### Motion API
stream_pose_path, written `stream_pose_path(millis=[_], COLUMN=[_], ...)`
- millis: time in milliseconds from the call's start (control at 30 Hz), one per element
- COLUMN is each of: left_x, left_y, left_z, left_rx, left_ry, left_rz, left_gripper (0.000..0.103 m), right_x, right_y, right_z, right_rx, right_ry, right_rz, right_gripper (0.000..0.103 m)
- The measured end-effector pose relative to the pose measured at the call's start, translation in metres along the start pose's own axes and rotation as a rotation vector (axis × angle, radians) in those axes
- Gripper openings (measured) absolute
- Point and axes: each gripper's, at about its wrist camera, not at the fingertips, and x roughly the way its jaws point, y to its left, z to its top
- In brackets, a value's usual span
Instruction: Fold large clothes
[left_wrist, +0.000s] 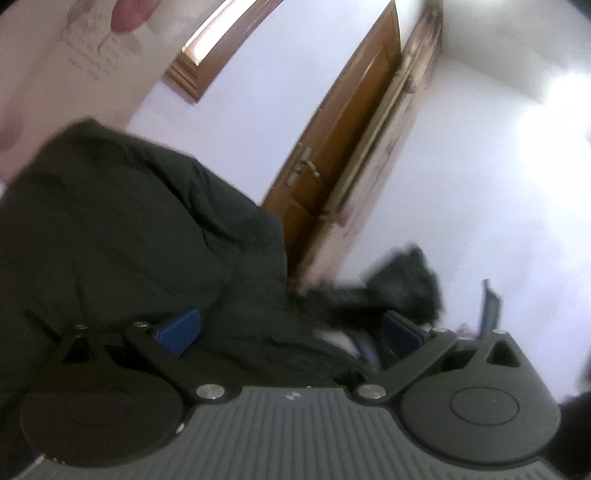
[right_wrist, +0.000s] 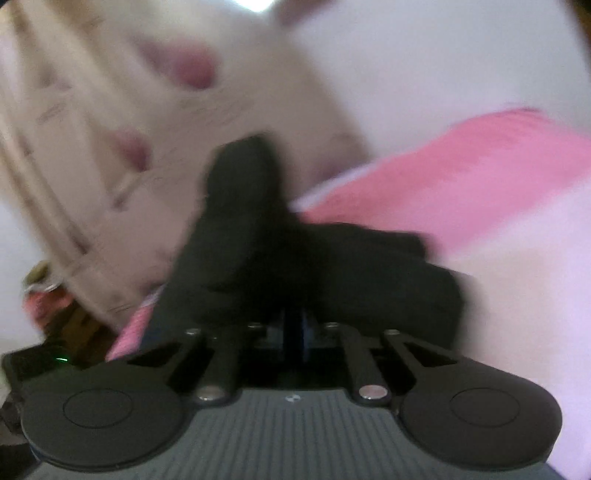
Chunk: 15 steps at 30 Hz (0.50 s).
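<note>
L gripper (left_wrist: 291, 332): jaws wide apart, blue pads (left_wrist: 179, 332) on either side; dark fabric bunched between, not pinched.
R gripper (right_wrist: 295, 328): jaws together, clamped on fold of dark garment; pads nearly hidden by cloth.
Dark garment (left_wrist: 122, 236): large, blackish-green, heaped; fills left half of L wrist view, bulges up over left jaw. In R wrist view same dark cloth (right_wrist: 258, 229) rises as a hump right in front of jaws, blurred.
Second dark clump (left_wrist: 402, 280): past right jaw in L view, fuzzy, blurred; part of same garment or not – can't tell.
Blocking view: garment hides most of what's under it in both cams.
Pink cloth (right_wrist: 461, 181): behind/right of garment in R view, bedding-like, touching garment's far edge.
Door (left_wrist: 332, 147): brown wood, metal handle, beyond garment.
Wall (left_wrist: 480, 166): white, plain, right of door.
Floral fabric (right_wrist: 92, 147): cream w/ pink blotches, upper left in R view; blurred.
Small green light (right_wrist: 61, 358): low left, on dark object; unclear what.
</note>
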Motion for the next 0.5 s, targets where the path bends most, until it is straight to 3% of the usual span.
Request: stream_pose_path(millis=[167, 267, 367, 400, 467, 500], left_x=[0.001, 0.004, 0.003, 0.001, -0.003, -0.004], left_y=[0.012, 0.007, -0.003, -0.009, -0.026, -0.030], left_z=[0.004, 0.007, 0.023, 0.029, 0.047, 0.053], left_rx=[-0.037, -0.027, -0.130, -0.119, -0.026, -0.011], left_ry=[-0.001, 0.029, 0.036, 0.013, -0.040, -0.047], left_rz=[-0.008, -0.018, -0.074, -0.062, -0.020, -0.019], left_gripper=[0.102, 0.102, 0.101, 0.101, 0.102, 0.103], right_x=[0.051, 0.073, 0.060, 0.050, 0.018, 0.003], right_y=[0.018, -0.017, -0.041, -0.042, -0.040, -0.041], right_z=[0.031, 0.019, 0.005, 0.005, 0.005, 0.006], right_rx=[-0.024, 0.071, 0.157, 0.156, 0.151, 0.154], right_ry=[-0.036, 0.006, -0.021, -0.030, -0.097, -0.127], right_rz=[0.172, 0.131, 0.145, 0.147, 0.155, 0.151], right_gripper=[0.004, 0.000, 0.001, 0.009, 0.013, 0.026])
